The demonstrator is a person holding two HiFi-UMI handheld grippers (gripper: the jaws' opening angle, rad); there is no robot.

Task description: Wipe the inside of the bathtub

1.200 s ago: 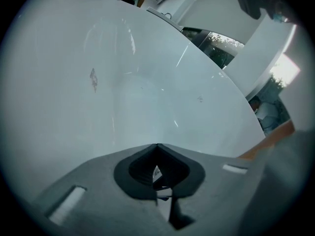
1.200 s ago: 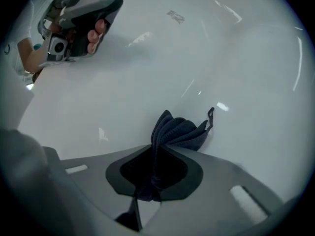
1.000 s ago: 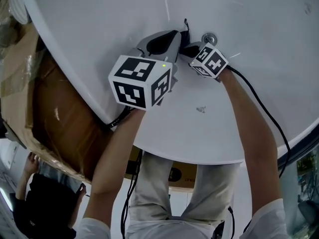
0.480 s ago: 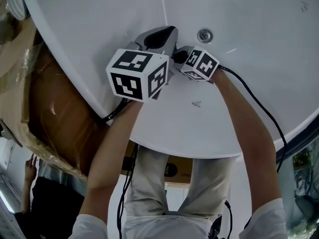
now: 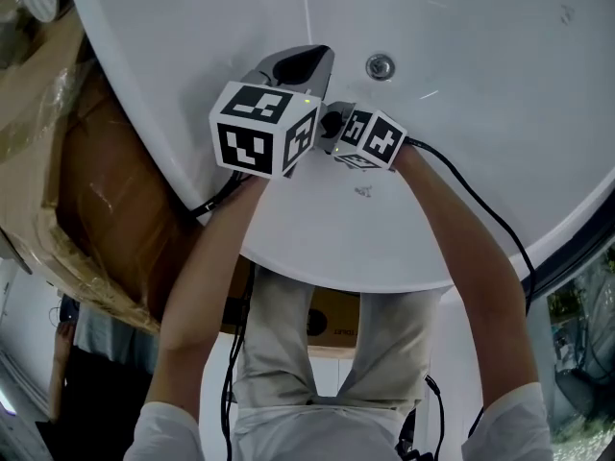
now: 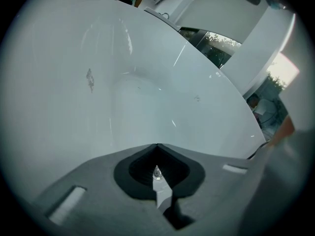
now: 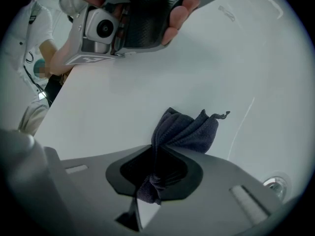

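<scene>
**Dark cloth clamped in the right hand-held gripper, low inside the white bathtub**

The right hand-held gripper (image 7: 156,149) is clenched on a dark cloth (image 7: 189,132). The cloth is pinched between the two jaws, with a bunched fold sticking out past their tips and a shorter tail hanging behind them. The fold spreads over the pale bathtub (image 5: 480,161) wall, though whether it presses on the wall cannot be told.

The left hand-held gripper (image 6: 157,145) has its jaws brought together at the tips with nothing between them, and it points at bare white bathtub wall.

In the head view the two hand-held grippers sit just beside each other over the inner slope, the left one a little higher in the picture. The round metal drain (image 5: 380,65) lies near the left one's tip, on its right. In the right gripper view the same drain shows at the lower right edge. A small grey mark (image 5: 363,191) sits on the bathtub just below the right marker cube (image 5: 370,140).

A black cable (image 5: 480,209) runs back from the right hand-held gripper along the forearm. Brown cardboard (image 5: 86,209) lies outside the rim on the left
</scene>
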